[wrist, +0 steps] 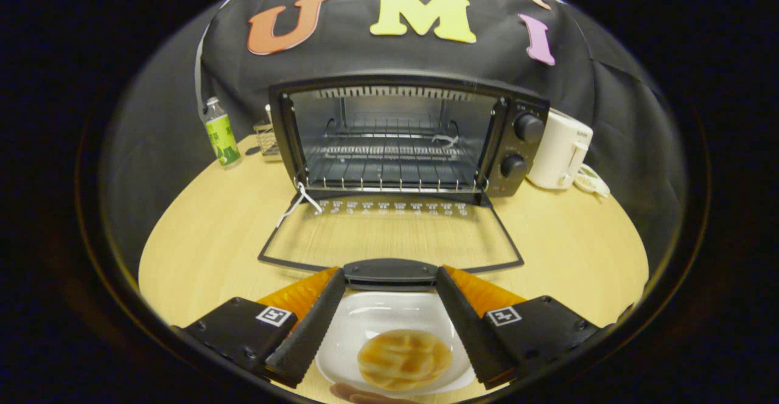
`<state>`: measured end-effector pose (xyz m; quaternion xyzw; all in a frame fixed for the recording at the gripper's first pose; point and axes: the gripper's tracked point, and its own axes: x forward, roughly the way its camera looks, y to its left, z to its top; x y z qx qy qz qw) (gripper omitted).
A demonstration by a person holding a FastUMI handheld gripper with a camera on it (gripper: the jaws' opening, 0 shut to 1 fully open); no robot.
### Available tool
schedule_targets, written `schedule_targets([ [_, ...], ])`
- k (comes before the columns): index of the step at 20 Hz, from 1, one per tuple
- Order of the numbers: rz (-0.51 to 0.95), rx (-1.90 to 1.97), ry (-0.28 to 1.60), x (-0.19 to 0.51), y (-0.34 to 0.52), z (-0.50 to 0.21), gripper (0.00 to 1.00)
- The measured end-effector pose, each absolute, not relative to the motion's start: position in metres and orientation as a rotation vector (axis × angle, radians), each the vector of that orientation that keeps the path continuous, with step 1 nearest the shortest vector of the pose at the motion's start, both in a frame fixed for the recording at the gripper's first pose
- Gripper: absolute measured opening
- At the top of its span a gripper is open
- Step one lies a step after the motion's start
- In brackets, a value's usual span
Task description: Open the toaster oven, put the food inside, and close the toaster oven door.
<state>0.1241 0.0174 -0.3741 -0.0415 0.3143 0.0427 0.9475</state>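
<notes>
A black toaster oven (401, 136) stands at the back of the round wooden table, its glass door (389, 233) folded down flat toward me. The door's handle (389, 270) lies just ahead of my fingertips. The wire rack (389, 173) inside is bare. Below and between my fingers sits a white square plate (365, 319) carrying a round golden waffle-like cake (405, 358). My gripper (389, 279) hovers open above the plate, its two ribbed black fingers (310, 325) spread wide on either side of it, touching nothing.
A green-labelled bottle (220, 133) stands left of the oven, with a small wire holder (266, 139) beside it. A white kettle-like appliance (560, 148) and its cord (590, 182) sit to the oven's right. A white string (298, 203) hangs from the door's left hinge.
</notes>
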Motion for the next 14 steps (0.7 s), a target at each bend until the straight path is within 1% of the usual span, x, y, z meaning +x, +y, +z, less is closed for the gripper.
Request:
schedule_targets([
  [1,0.087,-0.083,0.664,0.127,0.018,-0.377,1.00],
  [5,0.095,-0.079,0.613,0.119,0.010,-0.364,1.00],
  [9,0.111,-0.032,0.530,0.088,0.002,-0.339,1.00],
  [14,0.052,0.039,0.462,0.043,-0.017,-0.334,1.00],
])
